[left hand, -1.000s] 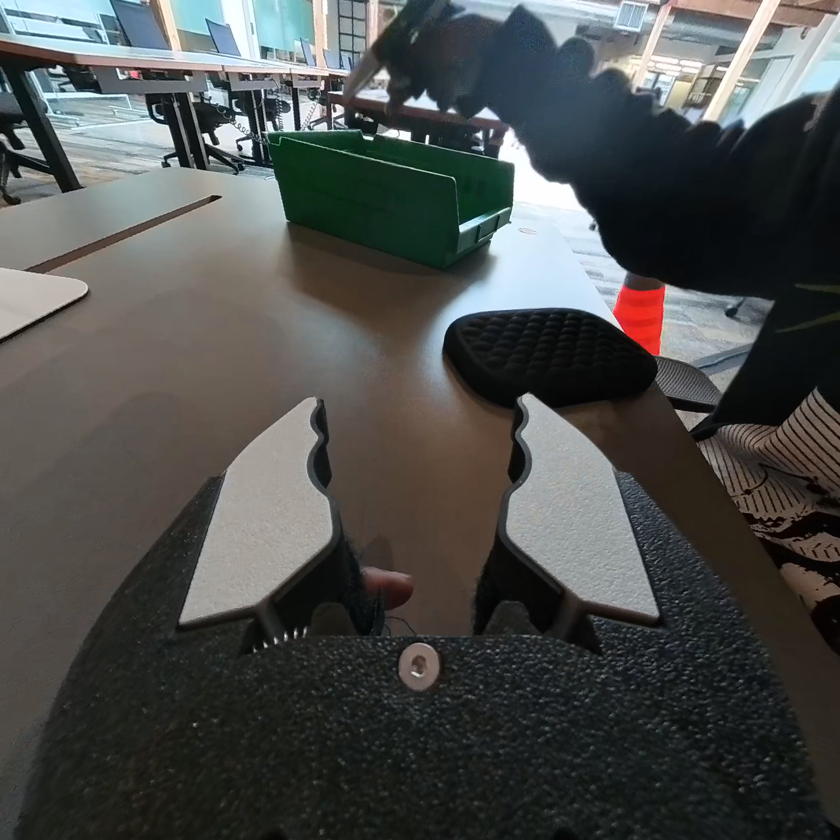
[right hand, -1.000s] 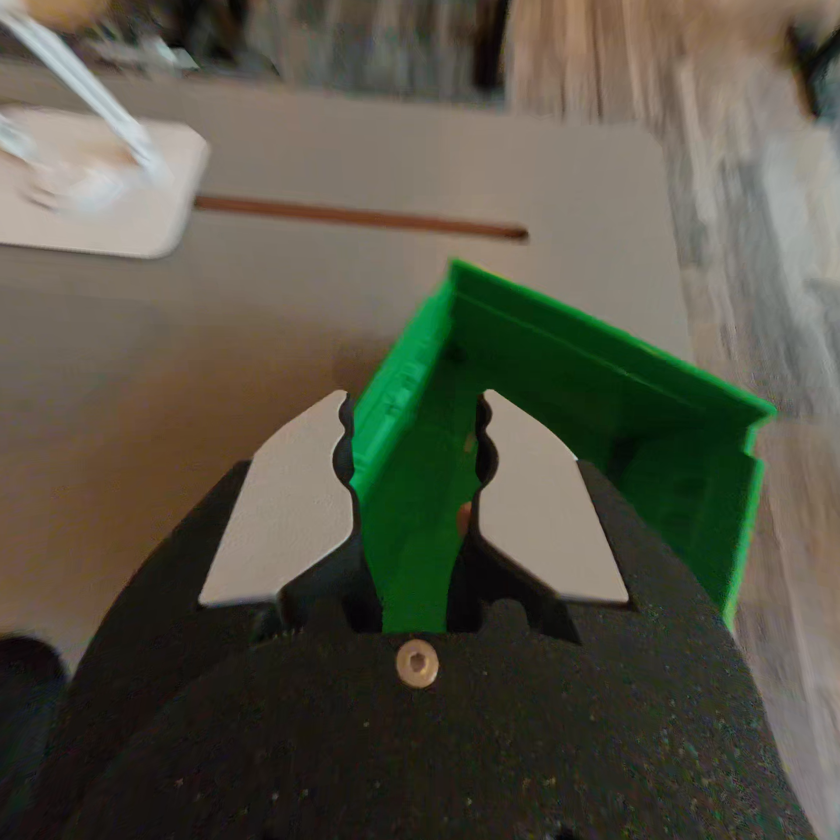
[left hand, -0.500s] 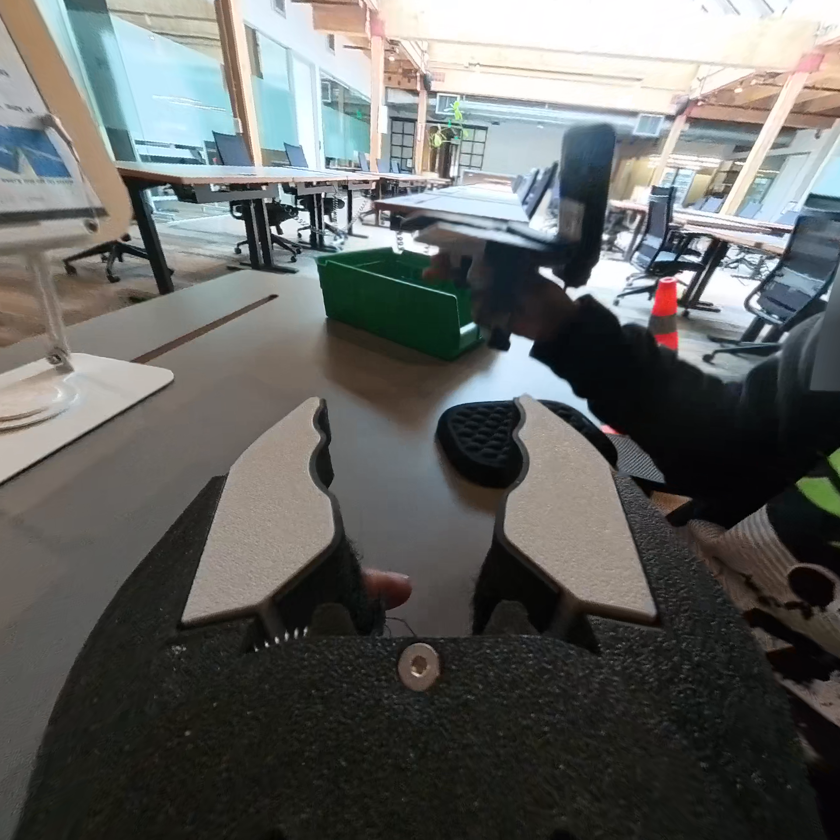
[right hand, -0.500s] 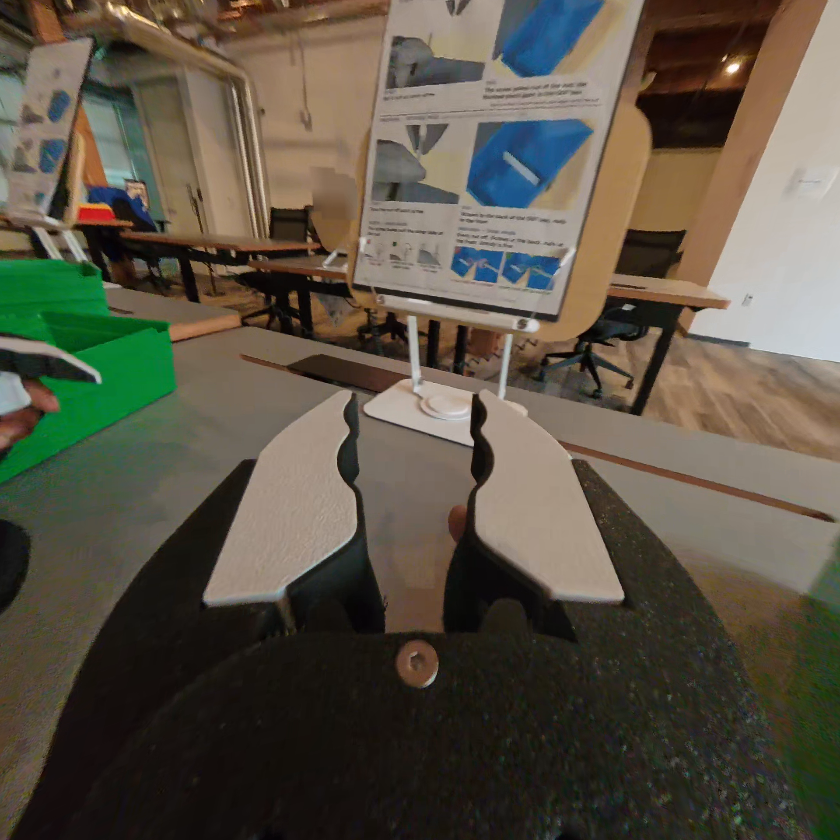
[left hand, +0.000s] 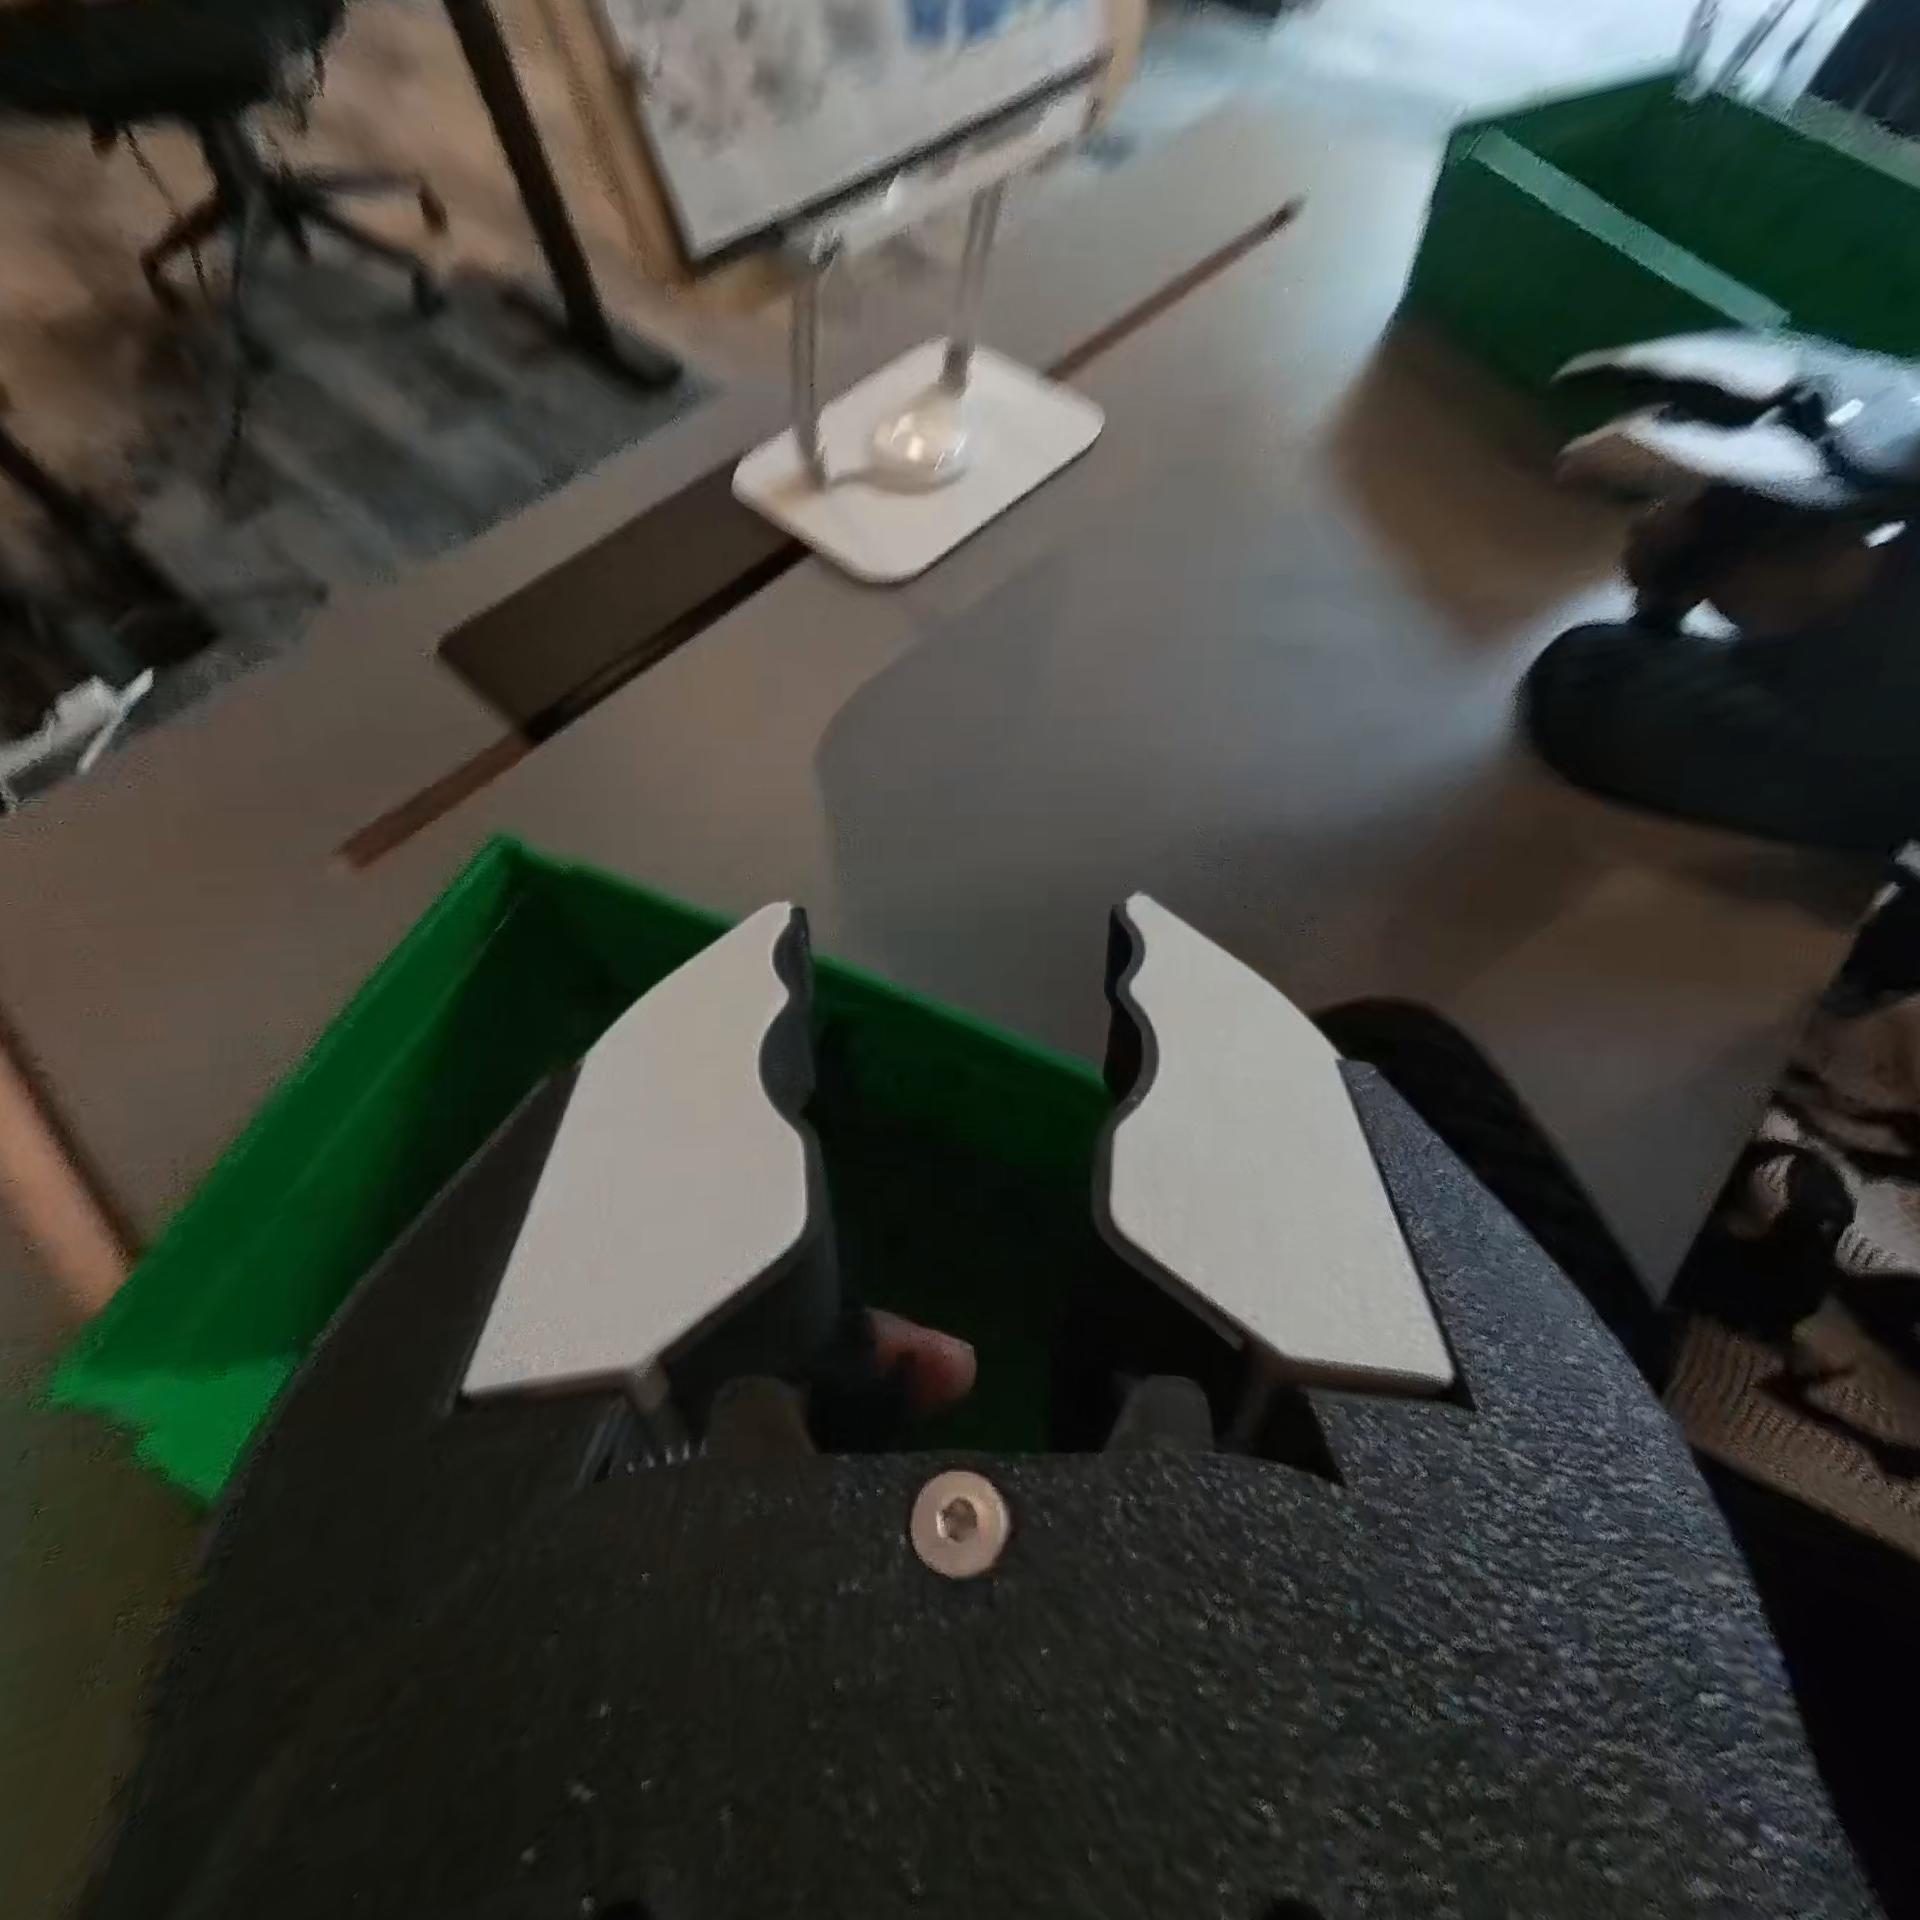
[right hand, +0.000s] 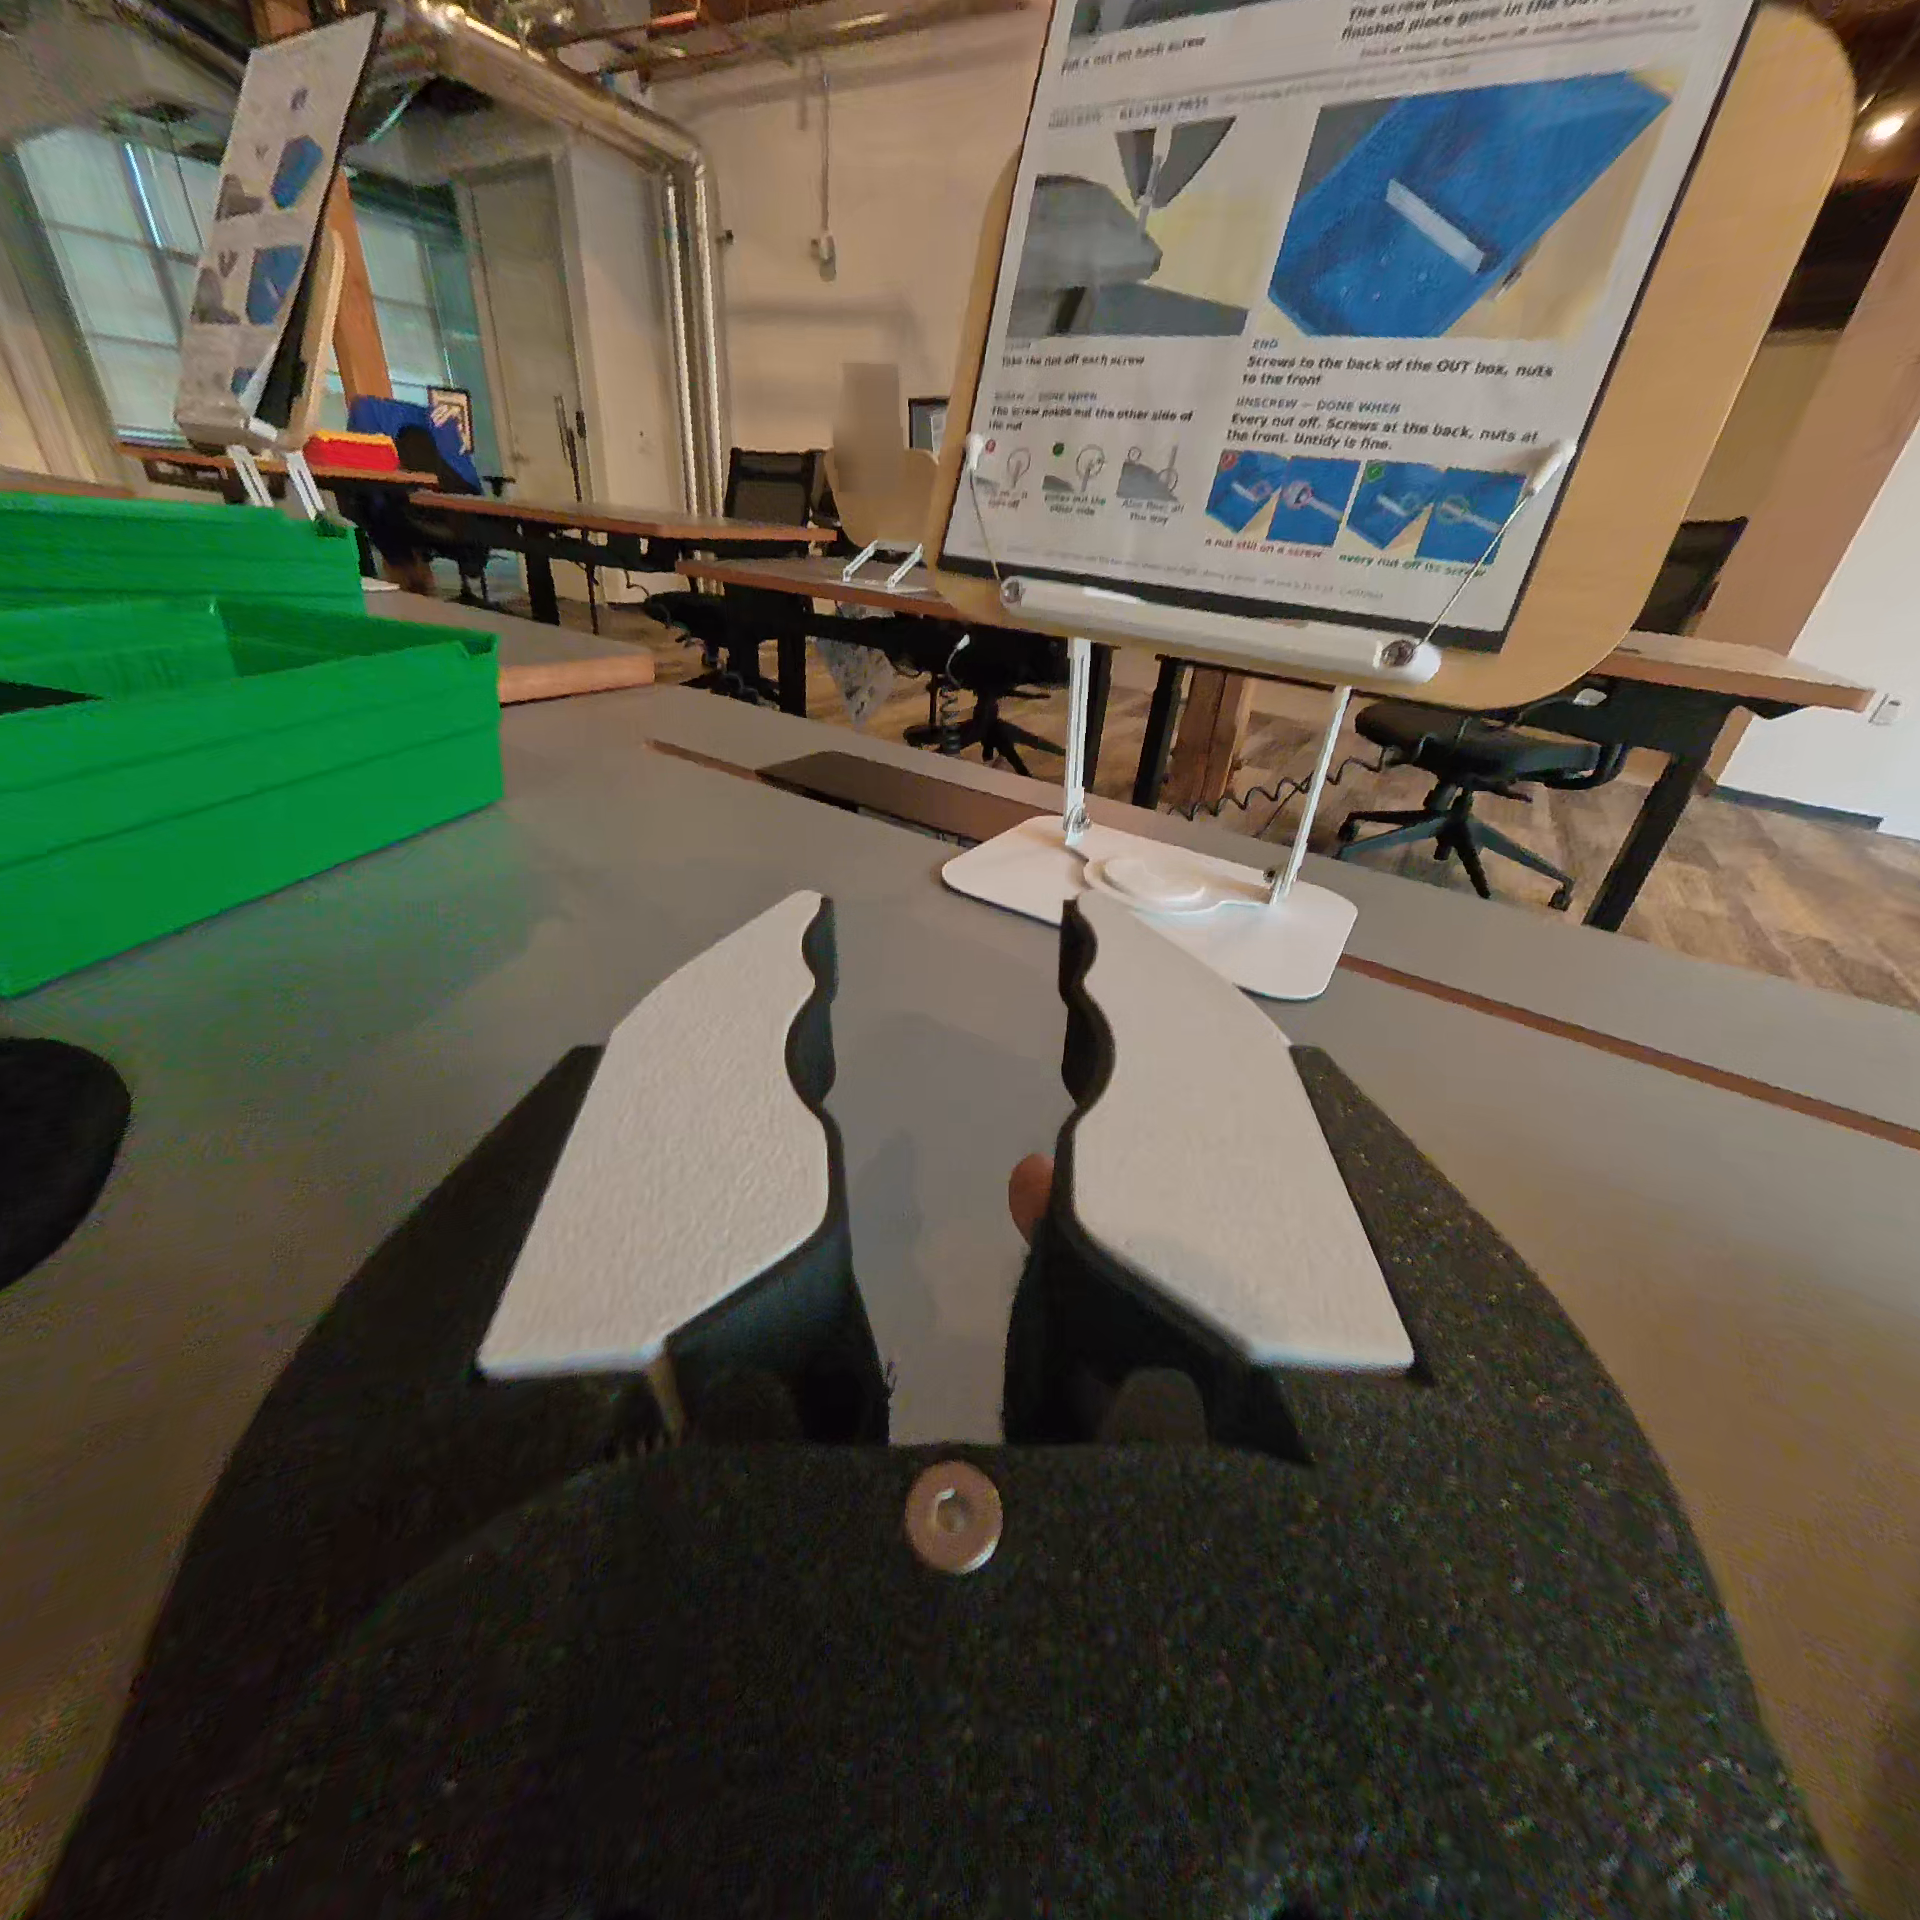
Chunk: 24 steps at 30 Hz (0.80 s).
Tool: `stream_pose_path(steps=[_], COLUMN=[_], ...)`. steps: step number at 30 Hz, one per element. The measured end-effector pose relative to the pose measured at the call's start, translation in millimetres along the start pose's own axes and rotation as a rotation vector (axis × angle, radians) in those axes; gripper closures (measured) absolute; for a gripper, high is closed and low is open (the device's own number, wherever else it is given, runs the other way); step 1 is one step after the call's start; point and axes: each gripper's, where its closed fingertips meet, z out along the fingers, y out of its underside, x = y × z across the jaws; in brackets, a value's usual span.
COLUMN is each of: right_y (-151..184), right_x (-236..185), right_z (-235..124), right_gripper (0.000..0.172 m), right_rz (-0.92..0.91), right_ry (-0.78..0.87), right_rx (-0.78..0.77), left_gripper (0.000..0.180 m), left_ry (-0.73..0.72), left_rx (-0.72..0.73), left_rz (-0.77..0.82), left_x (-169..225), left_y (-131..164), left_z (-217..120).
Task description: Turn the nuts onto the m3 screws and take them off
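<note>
No screw or nut shows in either view. My left gripper (left hand: pixel 956 914) is open and empty. It hovers over the near end of a green bin (left hand: pixel 312 1143), whose inside is dark and blurred. My right gripper (right hand: pixel 948 904) is open and empty, low over the grey table (right hand: pixel 416 1039), and points at a white stand base (right hand: pixel 1195 894). In the left wrist view the right gripper (left hand: pixel 1766 416) shows blurred at the far right, in front of a second green bin (left hand: pixel 1558 239).
Green bins (right hand: pixel 239 769) stand at the left of the right wrist view. An instruction sheet on a board (right hand: pixel 1351 312) stands on the white base. A black pad lies on the table (left hand: pixel 1455 1101), also at the left edge (right hand: pixel 42 1143). Office desks and chairs stand behind. Across from one pair of fingers to the other is roughly 40 cm.
My left gripper swung left and down over a green bin and its jaws narrowed. My right gripper left the green bin, turned toward the stand and narrowed a little. Neither took hold of anything.
</note>
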Motion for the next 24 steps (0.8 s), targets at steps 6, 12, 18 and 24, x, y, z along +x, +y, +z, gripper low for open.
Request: stream_pose_path(steps=[6,12,18,24], right_y=[16.8,16.2,13.6,12.5], right_x=[3.1,5.3,7.5,9.1], right_z=[3.8,5.0,2.5,1.4], right_gripper=[0.131,0.131,0.133,0.133], right_rz=[0.021,0.046,0.035,0.074], right_ry=[-0.018,-0.035,-0.011,-0.028], right_rx=[-0.05,-0.026,-0.01,0.0], left_gripper=[0.131,0.144,0.155,0.147], left_ry=[-0.02,0.057,0.045,0.032], left_rx=[-0.385,-0.711,-0.936,-0.914], left_rz=[-0.049,-0.008,-0.244,-0.431], left_x=[-73.2,-114.7,-127.6,-121.1], left_y=[50.5,114.2,173.7,184.8], left_z=[13.1,43.6,72.7,92.3])
